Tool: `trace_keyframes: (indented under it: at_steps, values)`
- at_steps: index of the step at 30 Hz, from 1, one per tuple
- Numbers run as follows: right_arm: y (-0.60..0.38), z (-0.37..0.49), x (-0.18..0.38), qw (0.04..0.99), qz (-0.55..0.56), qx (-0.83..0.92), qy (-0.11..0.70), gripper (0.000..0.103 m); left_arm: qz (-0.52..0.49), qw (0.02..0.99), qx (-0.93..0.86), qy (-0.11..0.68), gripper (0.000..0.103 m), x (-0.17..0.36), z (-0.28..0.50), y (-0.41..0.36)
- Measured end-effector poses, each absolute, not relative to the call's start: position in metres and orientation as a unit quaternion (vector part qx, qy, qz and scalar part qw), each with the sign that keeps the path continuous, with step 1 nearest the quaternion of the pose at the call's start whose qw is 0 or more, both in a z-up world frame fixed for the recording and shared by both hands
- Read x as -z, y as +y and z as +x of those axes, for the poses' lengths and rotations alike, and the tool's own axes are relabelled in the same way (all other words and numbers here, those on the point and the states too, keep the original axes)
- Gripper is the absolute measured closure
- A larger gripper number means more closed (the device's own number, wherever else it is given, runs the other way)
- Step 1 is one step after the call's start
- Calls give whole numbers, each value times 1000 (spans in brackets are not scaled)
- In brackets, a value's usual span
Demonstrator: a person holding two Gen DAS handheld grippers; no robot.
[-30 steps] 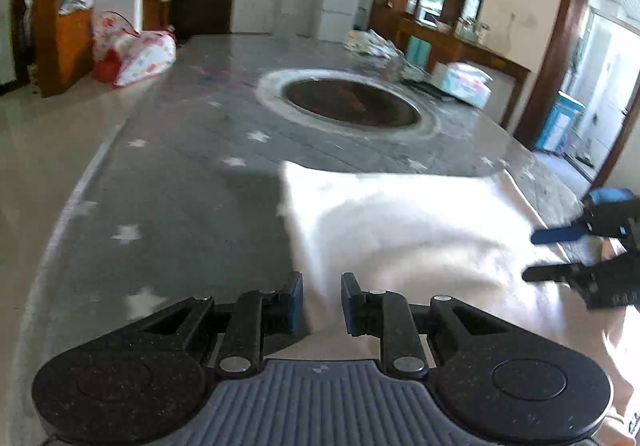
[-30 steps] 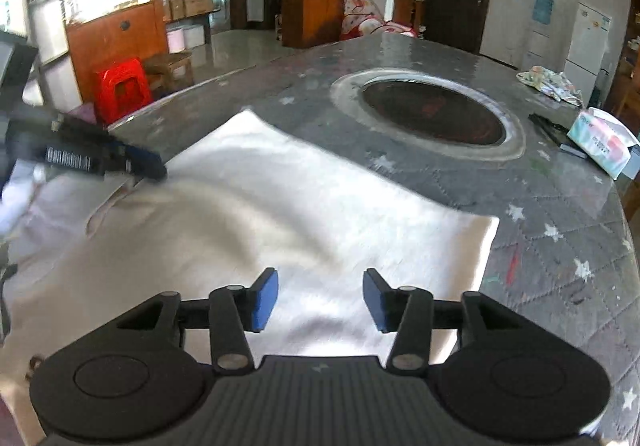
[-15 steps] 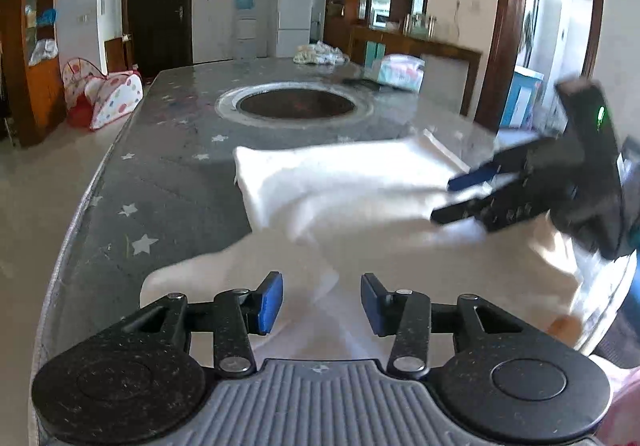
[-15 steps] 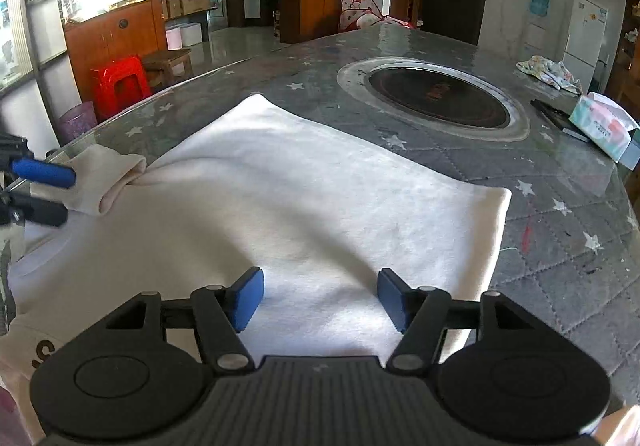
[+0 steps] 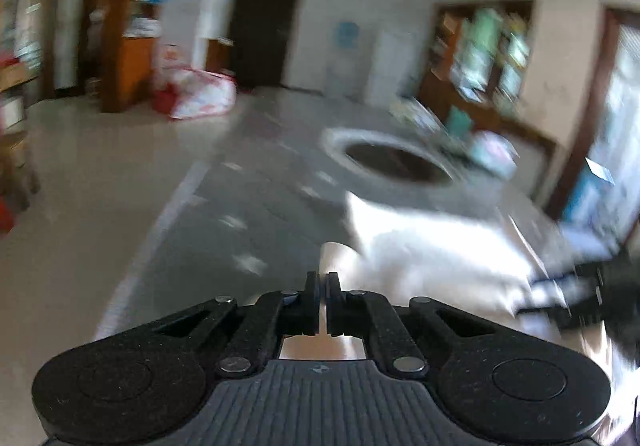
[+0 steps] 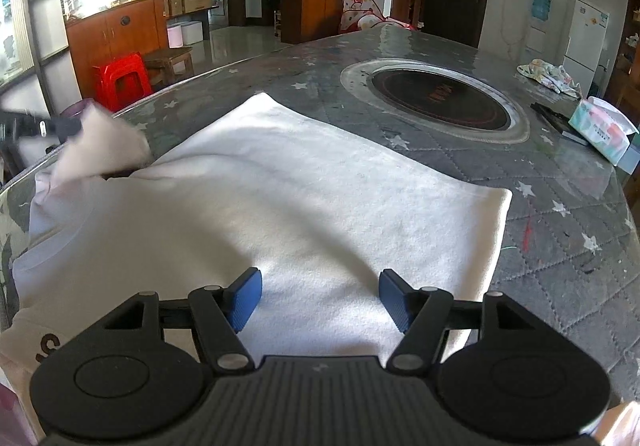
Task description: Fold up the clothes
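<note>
My right gripper [image 6: 320, 296] hovers with fingers spread over the white shirt [image 6: 304, 197], which lies flat on the counter [image 6: 560, 230]. My left gripper [image 5: 323, 286] pinches its sleeve [image 6: 100, 145], fingers pressed together. Beyond sits a round burner [image 6: 436, 99].

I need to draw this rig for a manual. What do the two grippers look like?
Both match: black speckled plastic, two round discs flanking a ribbed centre plate, and linkage bars with silver pins. The right gripper has blue ribbed pads. The left gripper is blurred; no cables show.
</note>
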State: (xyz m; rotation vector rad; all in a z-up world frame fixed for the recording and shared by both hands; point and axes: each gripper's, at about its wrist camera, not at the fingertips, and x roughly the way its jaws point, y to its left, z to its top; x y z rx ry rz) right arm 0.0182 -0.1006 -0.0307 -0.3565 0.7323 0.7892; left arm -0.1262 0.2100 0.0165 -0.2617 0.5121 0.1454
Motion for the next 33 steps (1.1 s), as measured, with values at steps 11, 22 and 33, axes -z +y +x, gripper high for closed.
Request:
trace_keyframes:
  at_steps: [11, 22, 33]
  values:
    - [-91, -11, 11, 818, -180, -438, 328, 37, -220, 917, -234, 236, 100, -7, -164, 302]
    - [-41, -93, 7, 705, -233, -599, 299, 40, -276, 896, -243, 250, 93, 9, -185, 318]
    - [-34, -108, 22, 700, -254, -590, 313, 83, -293, 885, -248, 263, 93, 29, -184, 325]
